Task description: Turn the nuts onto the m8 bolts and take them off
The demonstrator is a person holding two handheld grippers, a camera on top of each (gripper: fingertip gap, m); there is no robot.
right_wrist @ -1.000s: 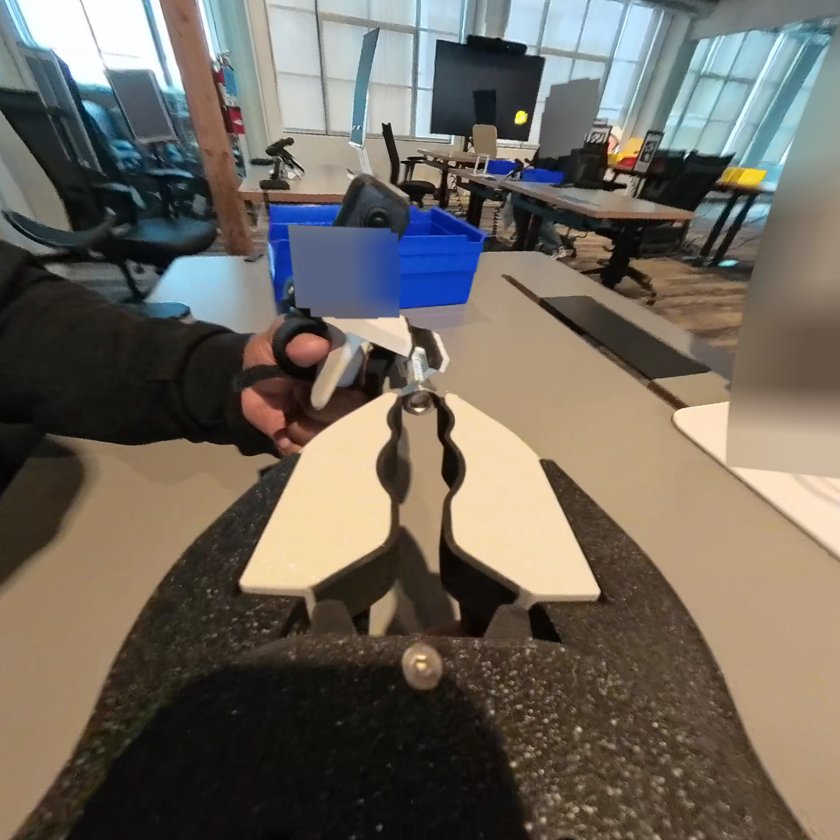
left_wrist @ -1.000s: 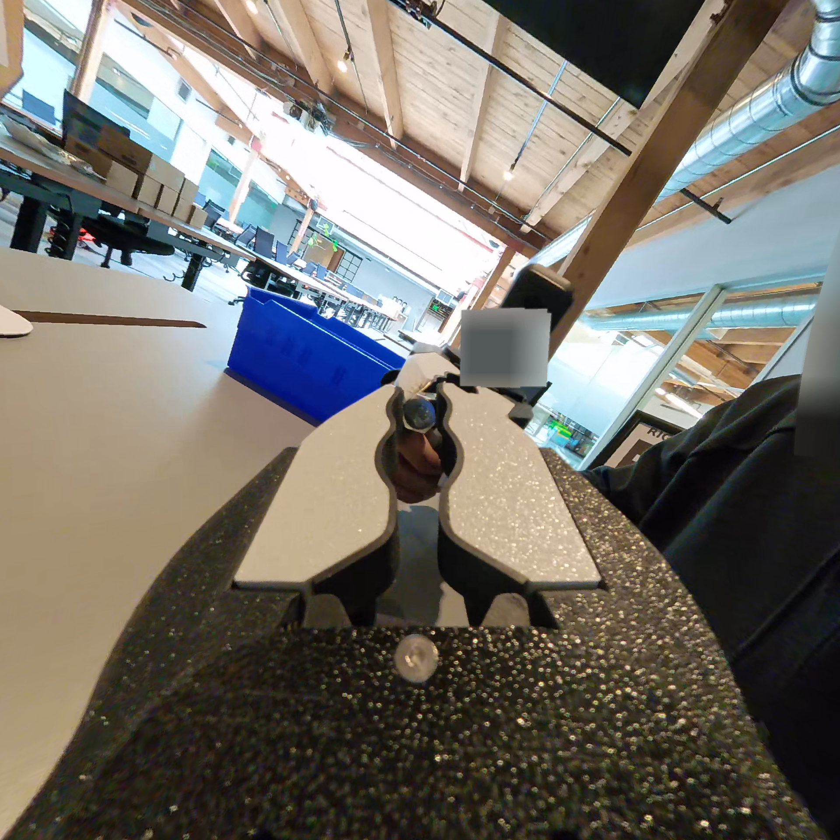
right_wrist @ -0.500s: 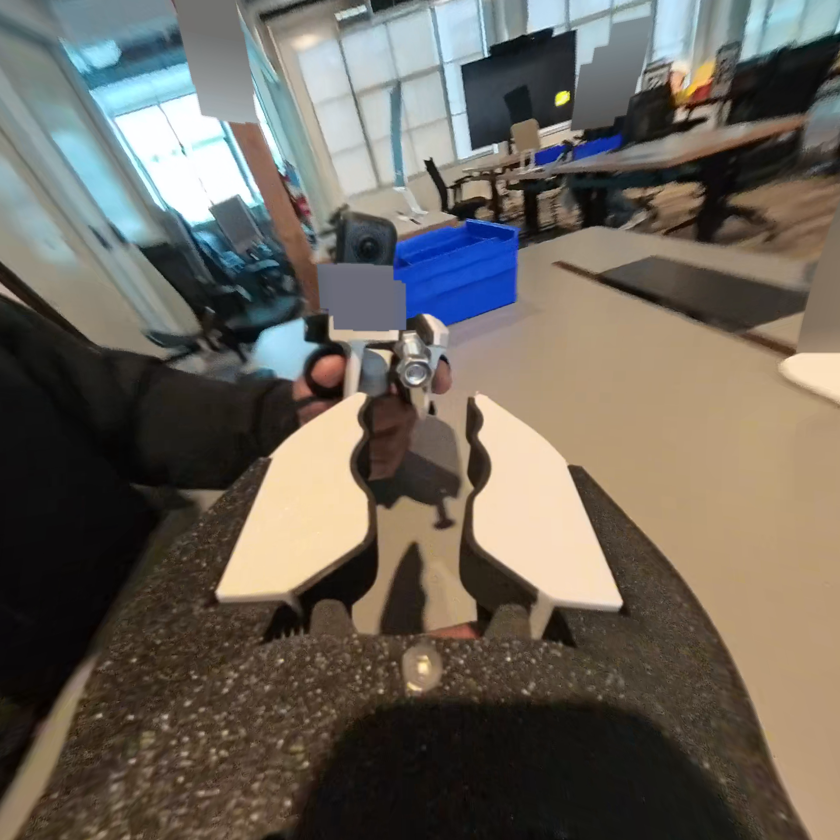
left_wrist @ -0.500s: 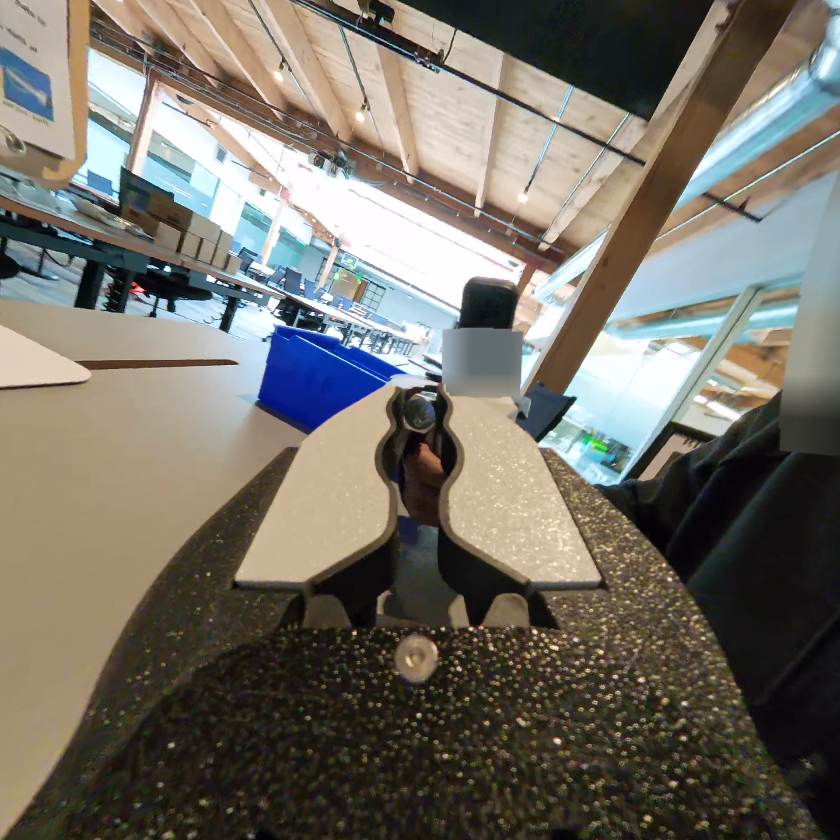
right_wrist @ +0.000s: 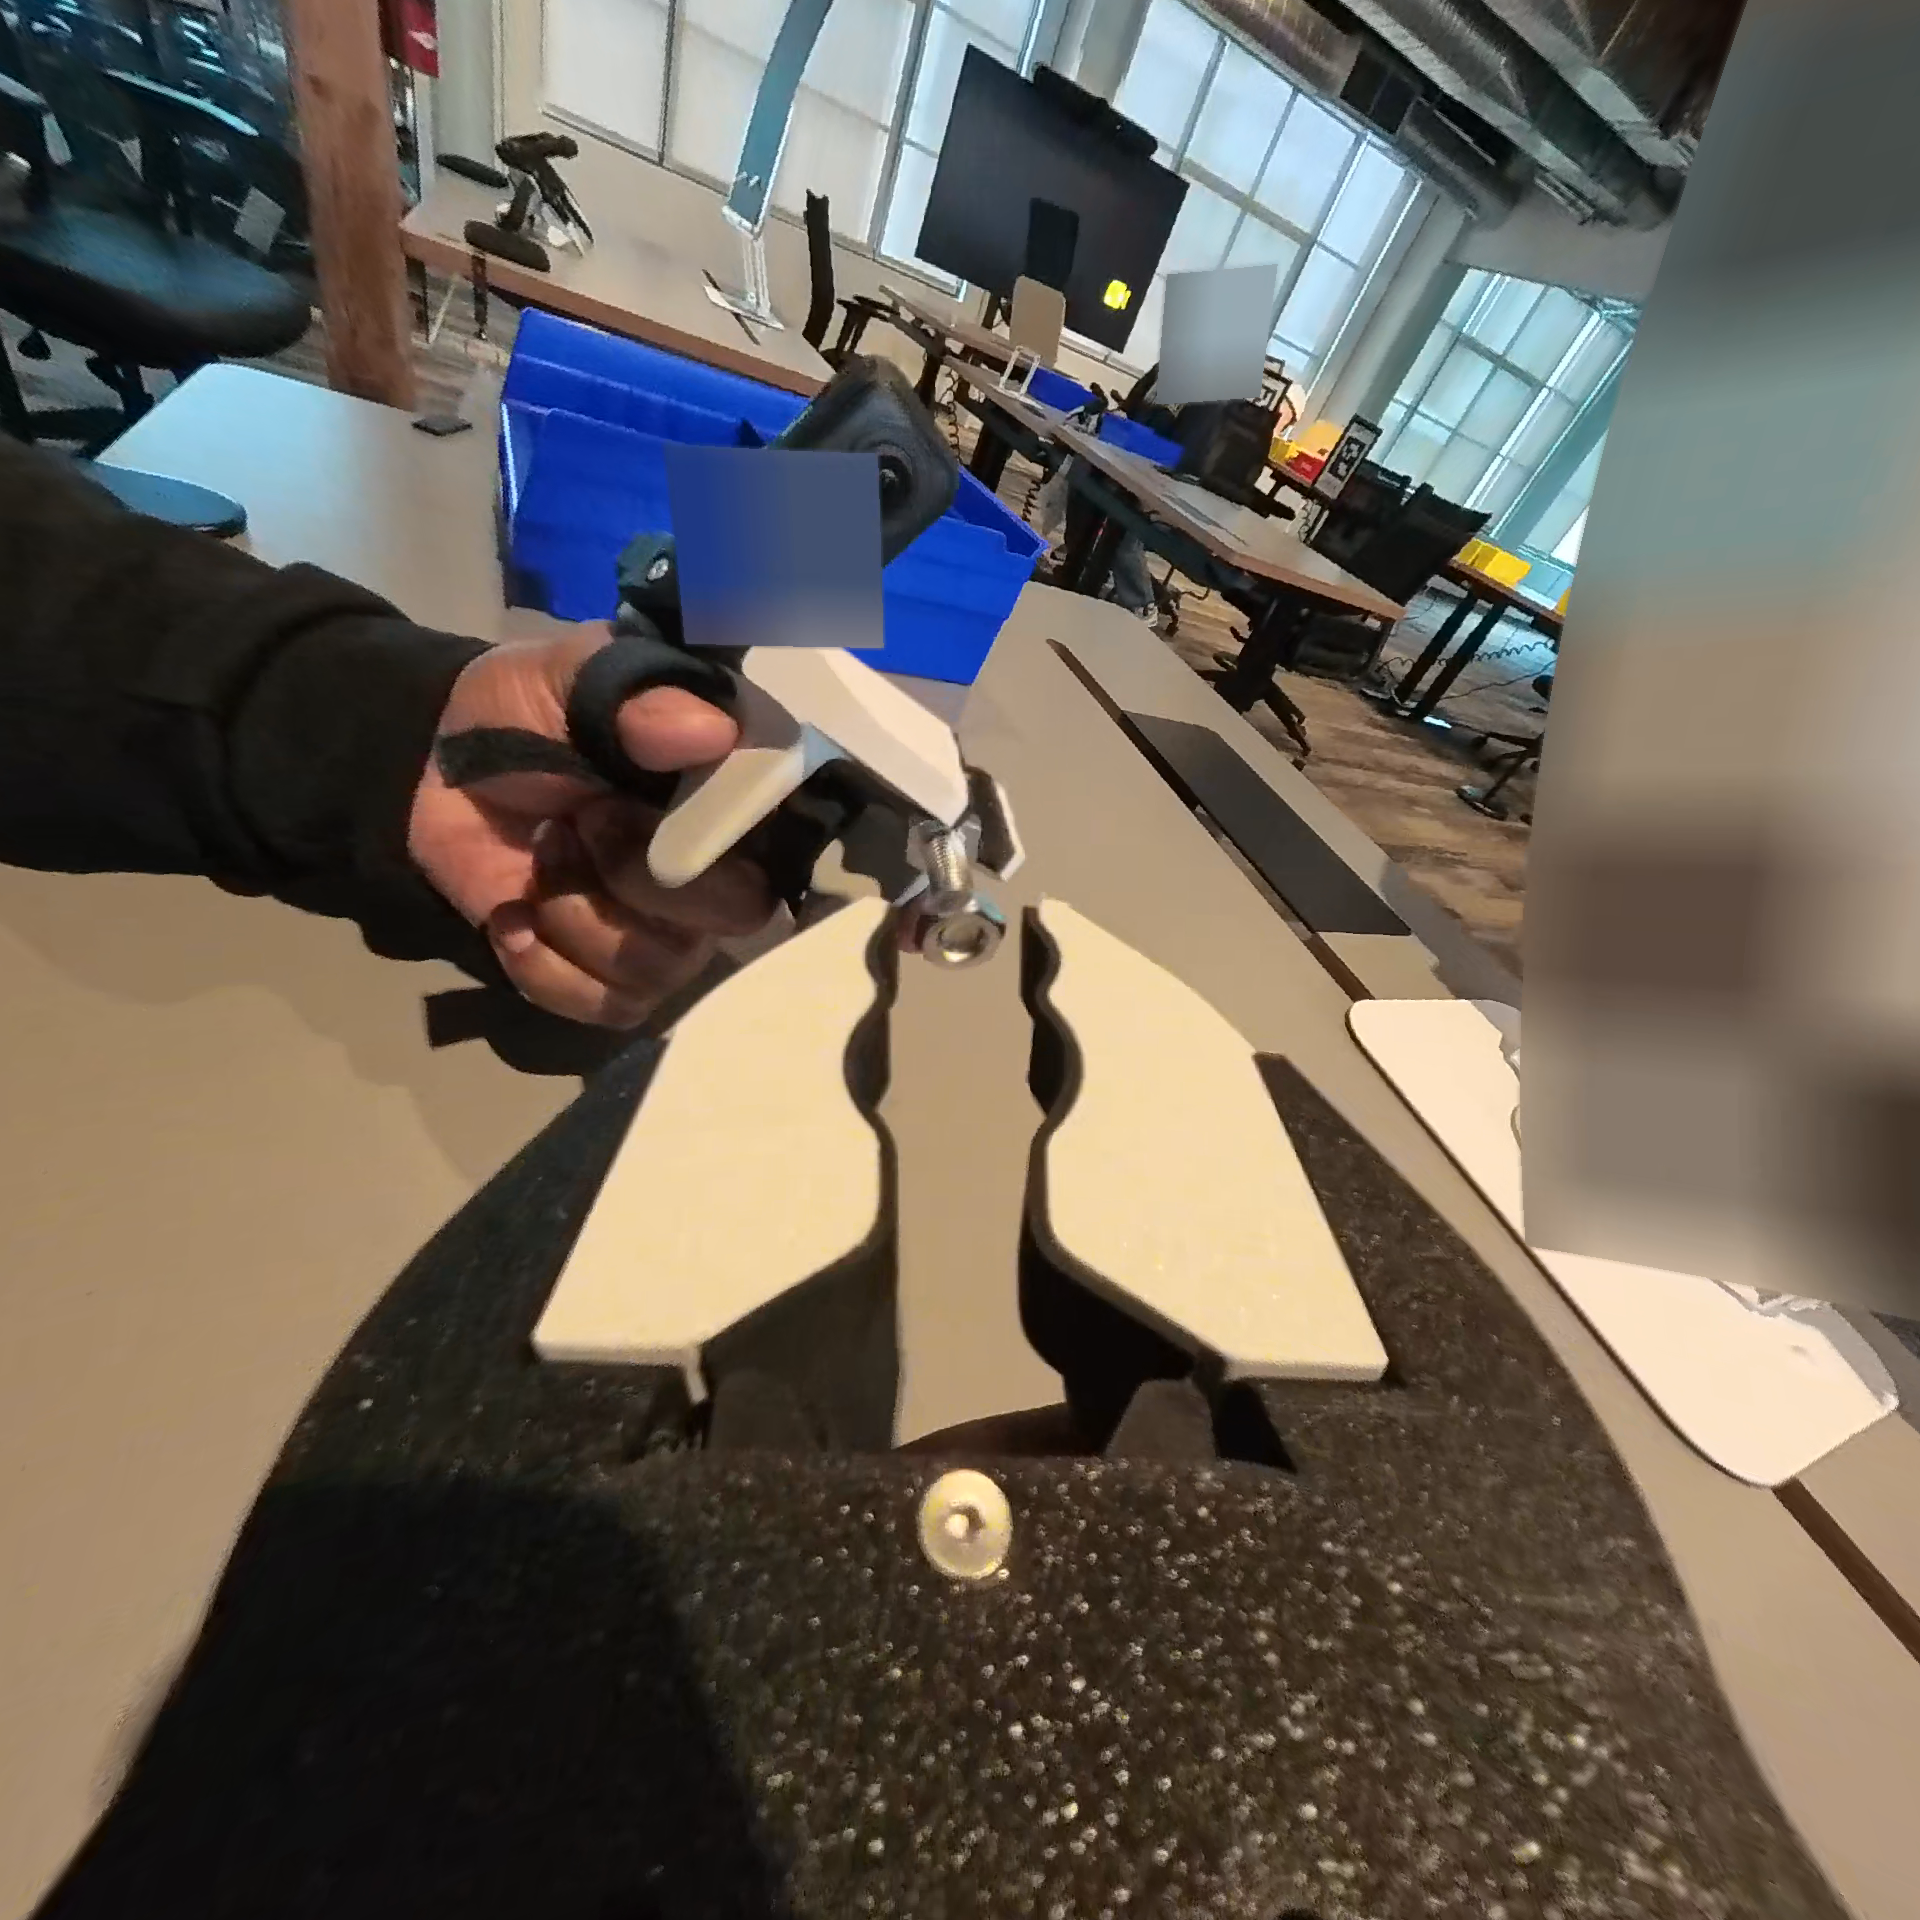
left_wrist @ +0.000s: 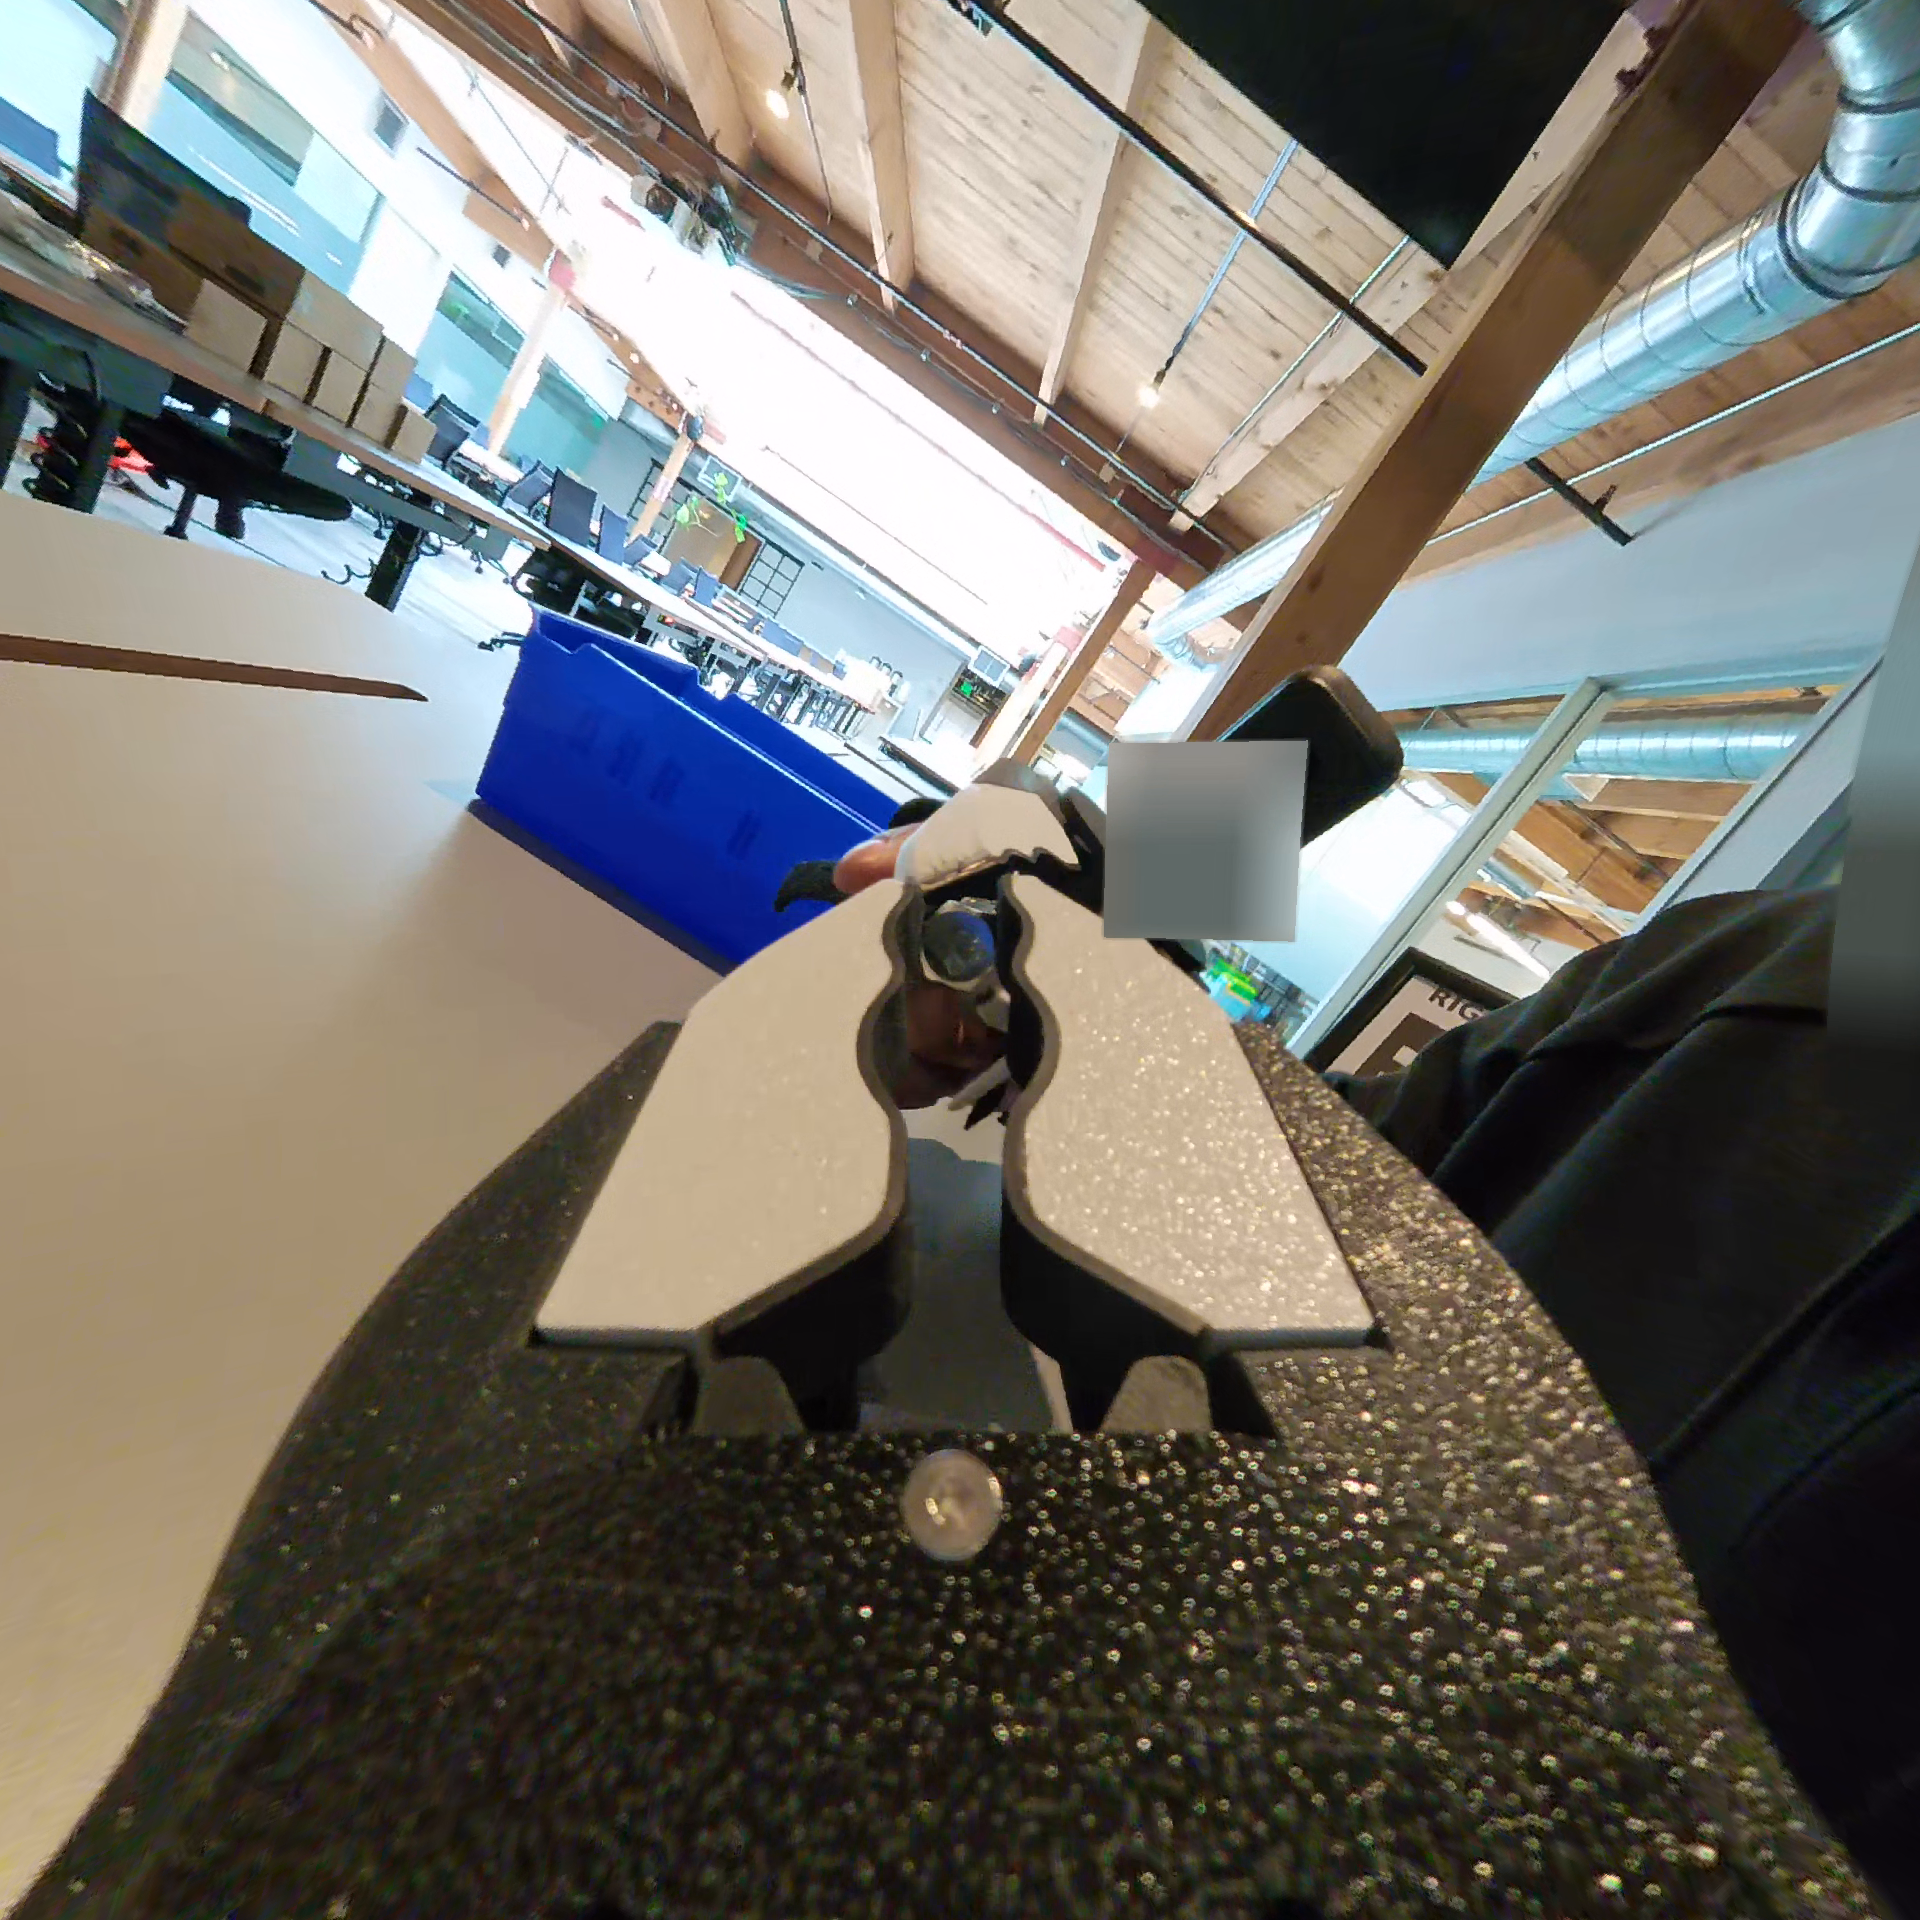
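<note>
A blue bin [right_wrist: 582,499] on a grey table [right_wrist: 260,1122], past the middle. A white board [right_wrist: 1714,1361] at the table's right edge. Far back, a big black screen [right_wrist: 1049,197] by tall windows, long desks [right_wrist: 1247,520], black chairs [right_wrist: 135,281]. Overhead, wood beams [left_wrist: 1039,208] and a shiny silver pipe [left_wrist: 1704,281]. Brown boxes [left_wrist: 312,353] in a row on a far desk.

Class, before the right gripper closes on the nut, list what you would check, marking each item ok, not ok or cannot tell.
1. Left gripper shut on the bolt: ok.
2. Nut sits on the bolt's end: ok.
3. Right gripper open, fingertips either side of the nut: ok.
4. Right gripper clamped on the nut: not ok, gaps show.
5. How far the nut is threaded on: cannot tell.
</note>
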